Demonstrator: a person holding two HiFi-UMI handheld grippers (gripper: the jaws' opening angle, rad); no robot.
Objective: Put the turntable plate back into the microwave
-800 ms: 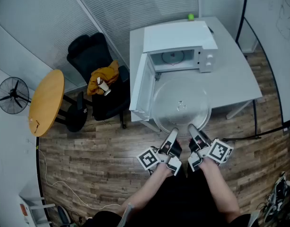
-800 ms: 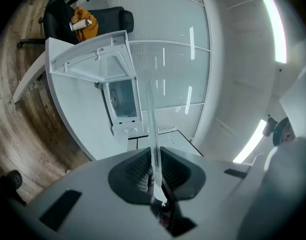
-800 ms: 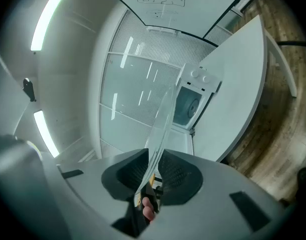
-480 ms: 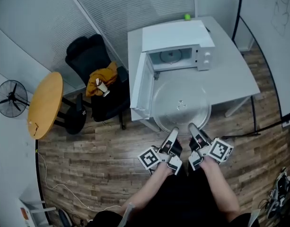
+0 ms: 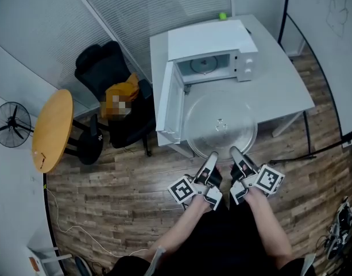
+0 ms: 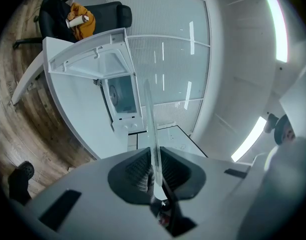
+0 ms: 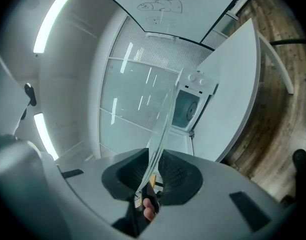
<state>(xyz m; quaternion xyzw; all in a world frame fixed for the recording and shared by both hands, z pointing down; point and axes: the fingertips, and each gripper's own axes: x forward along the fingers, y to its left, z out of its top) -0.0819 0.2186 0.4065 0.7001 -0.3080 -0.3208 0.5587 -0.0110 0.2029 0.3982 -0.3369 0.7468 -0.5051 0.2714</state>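
Observation:
The clear glass turntable plate (image 5: pixel 220 125) hangs flat in the air in front of the white microwave (image 5: pixel 209 52), over the table's near edge. Both grippers hold its near rim. My left gripper (image 5: pixel 212 159) is shut on the rim at the left, my right gripper (image 5: pixel 235 154) on the rim just beside it. In the left gripper view the plate (image 6: pixel 149 119) runs edge-on between the jaws of the left gripper (image 6: pixel 153 170); the right gripper view shows the same plate (image 7: pixel 162 119) edge-on in the right gripper (image 7: pixel 152 170). The microwave door (image 5: pixel 167 105) stands swung open to the left.
The microwave sits on a grey table (image 5: pixel 279 79) with a small green ball (image 5: pixel 222 16) behind it. A black office chair (image 5: pixel 109 85) with an orange cloth stands left of the table, then a round wooden side table (image 5: pixel 52 128) and a floor fan (image 5: pixel 12 125).
The plate and both grippers keep the same grip. The microwave and table have shifted slightly up and left in the head view.

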